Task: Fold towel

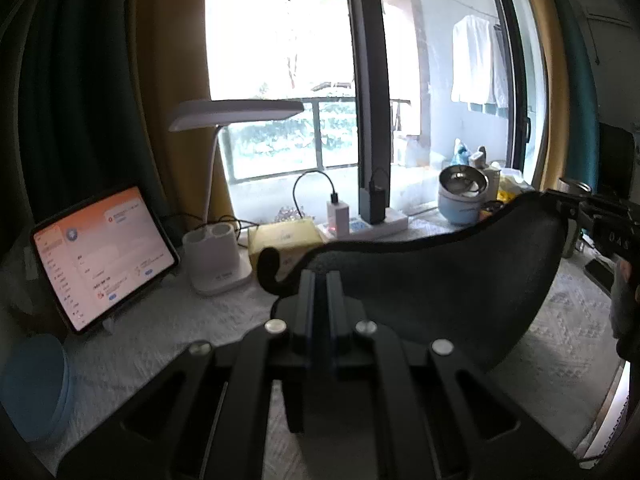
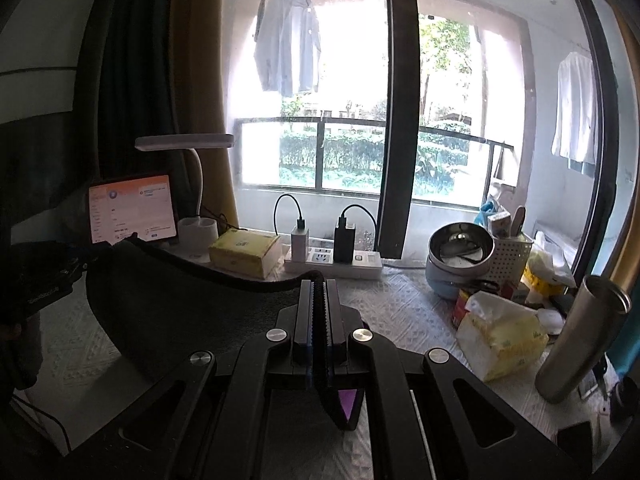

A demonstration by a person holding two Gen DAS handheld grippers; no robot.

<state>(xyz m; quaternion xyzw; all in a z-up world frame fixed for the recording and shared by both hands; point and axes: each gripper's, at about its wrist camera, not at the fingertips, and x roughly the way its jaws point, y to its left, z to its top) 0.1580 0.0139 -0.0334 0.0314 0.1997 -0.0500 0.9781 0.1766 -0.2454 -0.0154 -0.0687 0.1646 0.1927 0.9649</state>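
A dark grey towel (image 1: 440, 292) hangs stretched in the air above the table between my two grippers. My left gripper (image 1: 319, 276) is shut on one top corner of it. My right gripper (image 2: 319, 284) is shut on the other top corner of the towel (image 2: 180, 300). In the left wrist view the right gripper (image 1: 592, 216) shows at the far right, holding the towel's edge. In the right wrist view the left gripper (image 2: 44, 272) shows at the far left. The towel sags in the middle and its lower edge hangs near the tablecloth.
A white patterned tablecloth (image 2: 416, 312) covers the table. At the back stand a lit tablet (image 1: 100, 256), a white desk lamp (image 1: 216, 200), a yellow tissue box (image 2: 244, 252) and a power strip (image 2: 336, 262). On the right are a steel bowl (image 2: 460, 246), a tissue pack (image 2: 500, 340) and a steel tumbler (image 2: 580, 340).
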